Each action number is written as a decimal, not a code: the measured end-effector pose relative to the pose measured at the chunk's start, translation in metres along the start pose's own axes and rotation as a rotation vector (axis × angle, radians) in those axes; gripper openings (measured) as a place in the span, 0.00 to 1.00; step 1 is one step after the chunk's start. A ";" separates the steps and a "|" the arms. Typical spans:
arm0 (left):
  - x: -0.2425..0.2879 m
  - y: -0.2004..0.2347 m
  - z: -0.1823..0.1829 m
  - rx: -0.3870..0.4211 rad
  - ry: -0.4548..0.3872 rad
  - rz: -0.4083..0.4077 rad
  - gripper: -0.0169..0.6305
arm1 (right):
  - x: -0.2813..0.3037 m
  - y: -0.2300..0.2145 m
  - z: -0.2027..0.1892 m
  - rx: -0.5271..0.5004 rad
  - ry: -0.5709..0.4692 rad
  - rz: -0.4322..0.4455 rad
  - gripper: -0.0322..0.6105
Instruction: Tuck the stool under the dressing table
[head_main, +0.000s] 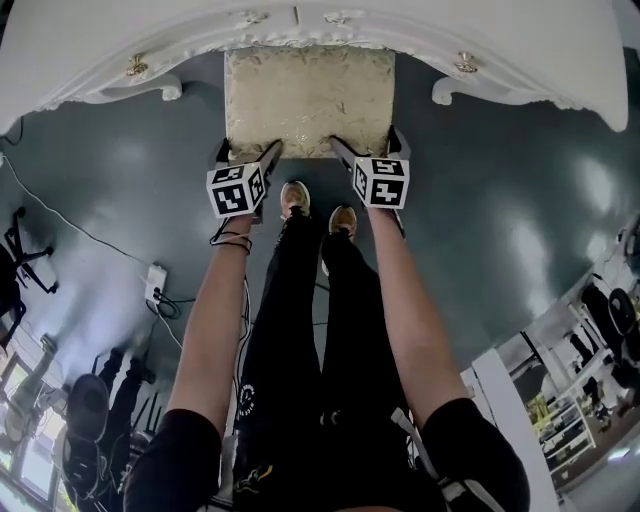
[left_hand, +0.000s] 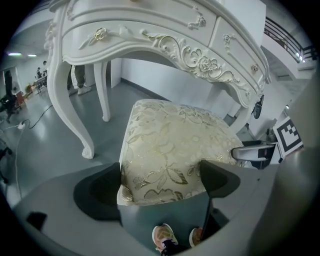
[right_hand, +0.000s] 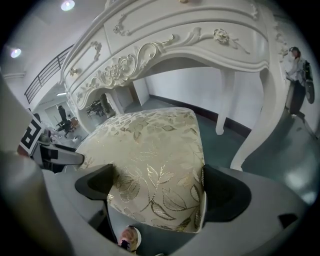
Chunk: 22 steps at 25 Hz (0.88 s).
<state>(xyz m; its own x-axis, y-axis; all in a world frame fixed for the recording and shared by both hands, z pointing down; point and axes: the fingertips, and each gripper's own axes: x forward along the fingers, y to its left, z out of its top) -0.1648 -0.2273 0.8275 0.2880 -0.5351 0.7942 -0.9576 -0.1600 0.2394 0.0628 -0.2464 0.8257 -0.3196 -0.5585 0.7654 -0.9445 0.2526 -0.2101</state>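
The stool (head_main: 308, 100), with a cream and gold floral cushion, stands on the grey floor, its far edge under the white carved dressing table (head_main: 500, 40). My left gripper (head_main: 247, 152) clasps the near left corner of the seat, and my right gripper (head_main: 368, 142) clasps the near right corner. In the left gripper view the jaws of the left gripper (left_hand: 160, 182) straddle the cushion (left_hand: 170, 140), one at its side, one on top. The right gripper (right_hand: 157, 187) grips the cushion (right_hand: 150, 150) the same way. The table's apron (left_hand: 165, 45) arches over the stool.
The table's curved legs (left_hand: 70, 115) stand either side of the knee space. My feet (head_main: 315, 205) are just behind the stool. A power strip with cables (head_main: 155, 285) lies on the floor at left. Shelving (head_main: 560, 410) stands at the lower right. A person (right_hand: 297, 80) stands beyond the table.
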 end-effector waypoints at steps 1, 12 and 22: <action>0.002 0.001 0.004 -0.004 -0.008 0.005 0.80 | 0.002 -0.001 0.003 0.009 -0.007 -0.007 0.96; 0.035 0.008 0.061 -0.065 -0.099 0.051 0.80 | 0.035 -0.029 0.055 0.100 -0.078 -0.015 0.98; 0.029 0.012 0.057 -0.216 -0.072 0.131 0.80 | 0.016 -0.030 0.022 0.478 0.053 -0.148 0.91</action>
<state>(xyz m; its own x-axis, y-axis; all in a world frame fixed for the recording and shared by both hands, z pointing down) -0.1680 -0.2918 0.8220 0.1534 -0.5986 0.7862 -0.9621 0.0911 0.2571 0.0841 -0.2804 0.8312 -0.1871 -0.5171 0.8353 -0.9125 -0.2235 -0.3427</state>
